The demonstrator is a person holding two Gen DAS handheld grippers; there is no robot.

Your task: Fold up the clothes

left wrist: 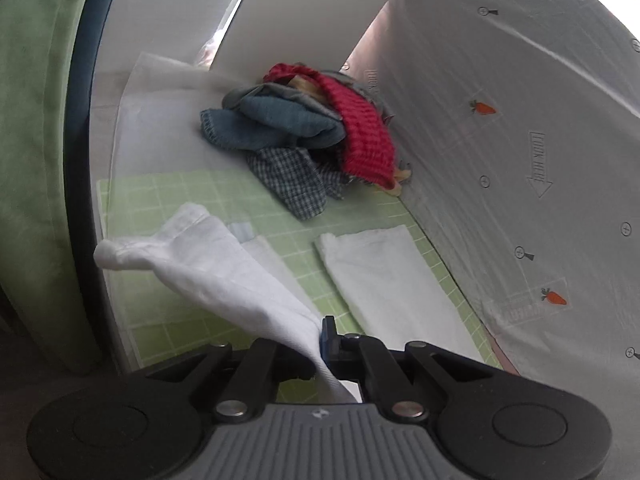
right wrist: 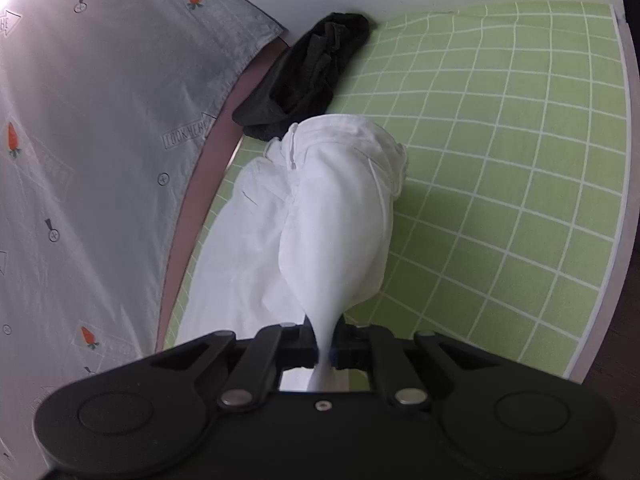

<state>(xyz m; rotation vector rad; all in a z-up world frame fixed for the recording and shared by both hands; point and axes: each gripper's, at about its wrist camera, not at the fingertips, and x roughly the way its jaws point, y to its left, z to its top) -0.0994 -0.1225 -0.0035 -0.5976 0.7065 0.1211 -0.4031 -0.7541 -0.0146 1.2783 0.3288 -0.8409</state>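
A pair of white trousers (left wrist: 224,268) lies partly on the green grid mat (left wrist: 168,208). My left gripper (left wrist: 318,346) is shut on one trouser leg and holds it lifted above the mat; the other leg (left wrist: 384,280) lies flat to the right. In the right wrist view my right gripper (right wrist: 326,344) is shut on the waist end of the white trousers (right wrist: 336,216), lifted off the green mat (right wrist: 500,160), with the rest of the fabric (right wrist: 240,248) lying flat to the left.
A pile of clothes, red knit (left wrist: 360,128), blue denim (left wrist: 264,124) and checked cloth (left wrist: 296,180), lies at the mat's far edge. A black garment (right wrist: 308,76) lies at the mat's far corner. The person's white carrot-print shirt (left wrist: 520,140) fills one side.
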